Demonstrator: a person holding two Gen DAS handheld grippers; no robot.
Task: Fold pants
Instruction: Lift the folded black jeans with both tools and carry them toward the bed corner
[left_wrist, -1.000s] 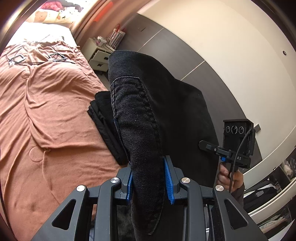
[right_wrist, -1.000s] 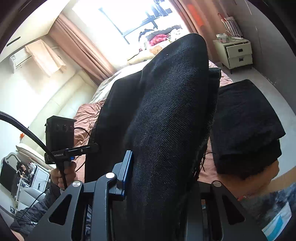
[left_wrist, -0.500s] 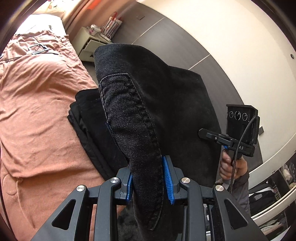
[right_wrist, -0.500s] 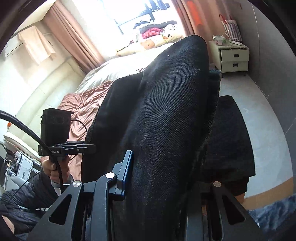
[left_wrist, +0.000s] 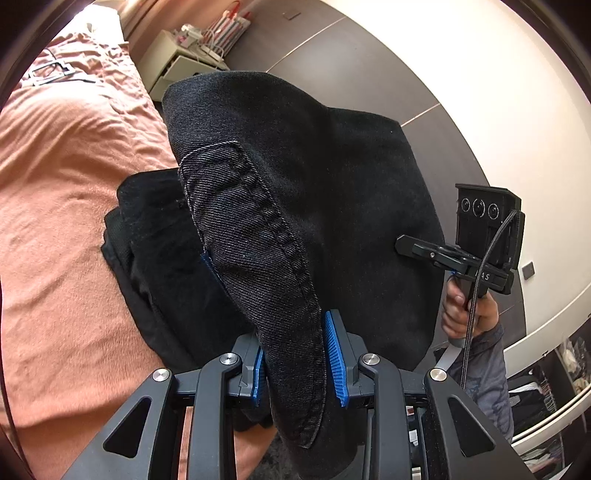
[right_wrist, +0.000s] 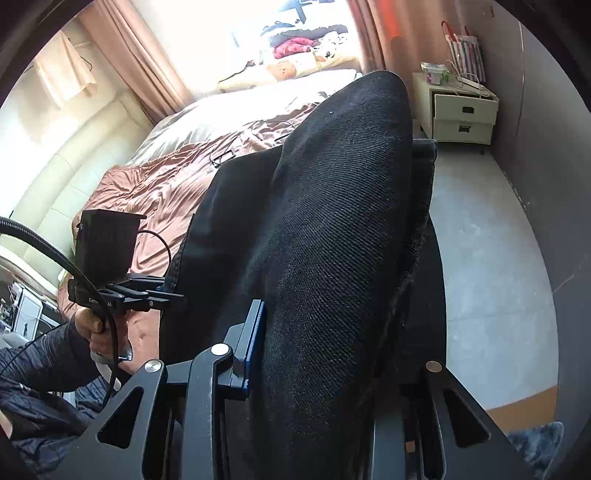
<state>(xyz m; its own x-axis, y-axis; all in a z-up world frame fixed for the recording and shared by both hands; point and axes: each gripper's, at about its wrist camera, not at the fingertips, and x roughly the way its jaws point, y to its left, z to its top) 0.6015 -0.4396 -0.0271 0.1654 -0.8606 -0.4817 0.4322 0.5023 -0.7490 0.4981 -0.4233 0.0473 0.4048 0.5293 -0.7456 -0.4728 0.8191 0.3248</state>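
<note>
Black denim pants hang in the air between both grippers, folded over. My left gripper is shut on a stitched edge of the pants, blue pads pressing on both sides. My right gripper is shut on the other end of the pants; only its left blue pad shows, the cloth hides the right one. Below the held cloth lies a stack of folded black clothes at the edge of the bed. The right gripper appears at the right in the left wrist view, and the left gripper in the right wrist view.
The bed wears a rumpled salmon sheet with cables at its far end. A cream nightstand stands by the wall, on a grey floor. A dark wall panel runs behind. A person's hand and sleeve hold the right gripper.
Both grippers have carried the pants toward the stack of black clothes at the bed's edge. The left one sank and slid sideways; the stack now lies under the held cloth.
</note>
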